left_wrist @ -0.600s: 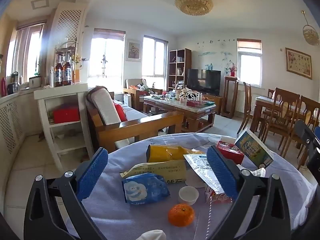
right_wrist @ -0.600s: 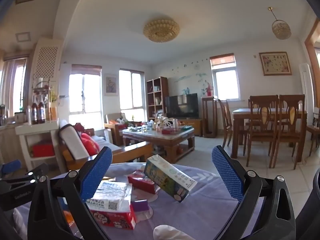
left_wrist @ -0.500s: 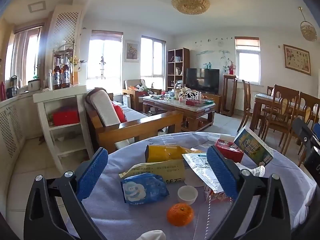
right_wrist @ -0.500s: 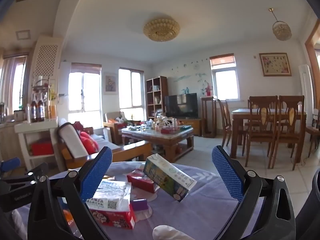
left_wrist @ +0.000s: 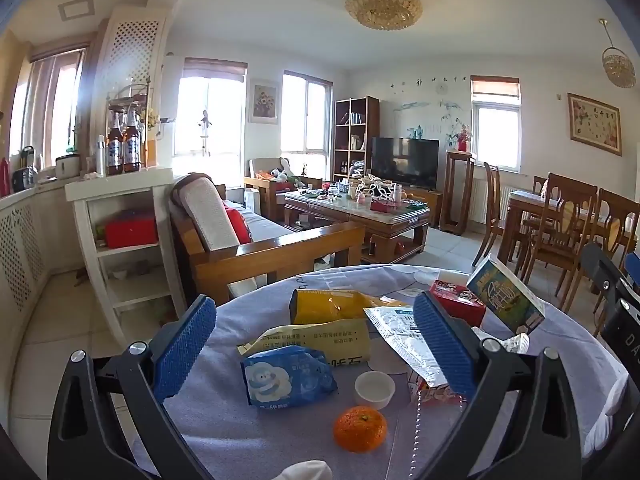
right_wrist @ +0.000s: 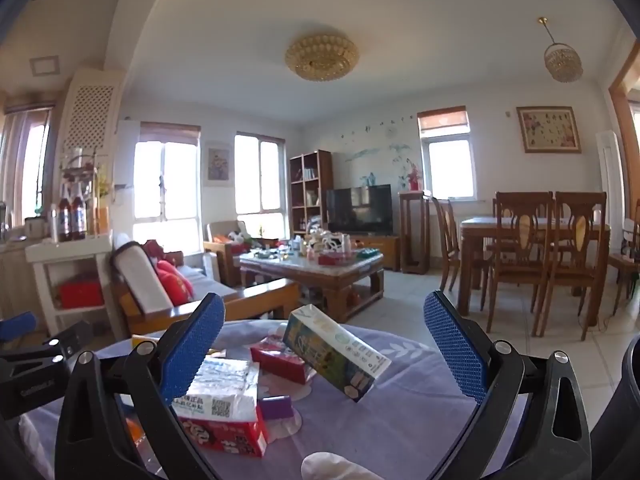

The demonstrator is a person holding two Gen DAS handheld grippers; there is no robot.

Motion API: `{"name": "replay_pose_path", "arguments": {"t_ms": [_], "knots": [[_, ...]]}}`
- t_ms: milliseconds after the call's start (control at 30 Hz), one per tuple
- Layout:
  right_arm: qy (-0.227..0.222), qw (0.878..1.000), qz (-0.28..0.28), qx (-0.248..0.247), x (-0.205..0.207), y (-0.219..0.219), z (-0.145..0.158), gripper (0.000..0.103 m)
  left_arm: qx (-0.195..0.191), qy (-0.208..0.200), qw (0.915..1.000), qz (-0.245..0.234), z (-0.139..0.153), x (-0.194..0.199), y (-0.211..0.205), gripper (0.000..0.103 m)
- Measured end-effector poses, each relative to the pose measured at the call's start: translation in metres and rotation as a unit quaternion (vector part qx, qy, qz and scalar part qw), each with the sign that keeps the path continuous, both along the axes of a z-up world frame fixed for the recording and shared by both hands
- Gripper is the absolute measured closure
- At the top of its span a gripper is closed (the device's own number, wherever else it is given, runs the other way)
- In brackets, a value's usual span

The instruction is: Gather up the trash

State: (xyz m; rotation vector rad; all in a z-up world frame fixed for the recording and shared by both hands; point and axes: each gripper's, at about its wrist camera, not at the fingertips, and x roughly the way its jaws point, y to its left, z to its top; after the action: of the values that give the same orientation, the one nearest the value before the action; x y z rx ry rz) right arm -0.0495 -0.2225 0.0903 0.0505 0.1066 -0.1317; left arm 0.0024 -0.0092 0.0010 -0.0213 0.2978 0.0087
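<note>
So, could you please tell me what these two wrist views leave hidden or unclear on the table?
- Left wrist: silver foil wrapper, its right end behind the left gripper's right finger.
- Left wrist: white object, cut off by the bottom edge; identity unclear.
- Right wrist: tissue pack, left part behind the right gripper's left finger.
- Neither view shows a trash bin.

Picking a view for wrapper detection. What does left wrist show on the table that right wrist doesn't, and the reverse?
Left wrist only: orange, small white cup, blue snack bag, yellow bag.

Right wrist only: small purple block, and the QR-code end of the silver wrapper.

Both: tilted milk carton, red box, purple tablecloth, each view's own open gripper.
</note>
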Motion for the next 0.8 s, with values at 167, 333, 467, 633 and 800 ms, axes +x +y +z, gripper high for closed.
{"name": "replay_pose_path", "arguments": {"t_ms": [167,333,467,633,800], "knots": [[0.001,1.0,0.0,-0.001,0.0005,0.0011,-0.0014,0.005,0.0,0.0,1.0,0.0,-0.0009,-0.0001,0.0005,0.005],[0.003,1.0,-0.002,0.002,0.0014,0.0007,-0.0019,0.005,-0.001,0.003,1.0,-0.003,-0.0016,0.0024,0.0003,0.005],[0.005,1.0,-0.002,0.002,0.0017,0.0002,-0.0014,0.005,-0.002,0.003,1.0,-0.005,-0.0021,0.0015,0.001,0.005],[0.009,1.0,-0.002,0.002,0.0036,0.0007,-0.0029,0.005,0.002,0.004,0.9999,-0.01,-0.0014,0.0004,-0.0015,0.005],[0.011,1.0,-0.002,0.001,0.0045,0.0014,-0.0037,0.005,0.0,0.008,0.9999,-0.01,-0.0017,0.0014,-0.0006,0.005]]}}
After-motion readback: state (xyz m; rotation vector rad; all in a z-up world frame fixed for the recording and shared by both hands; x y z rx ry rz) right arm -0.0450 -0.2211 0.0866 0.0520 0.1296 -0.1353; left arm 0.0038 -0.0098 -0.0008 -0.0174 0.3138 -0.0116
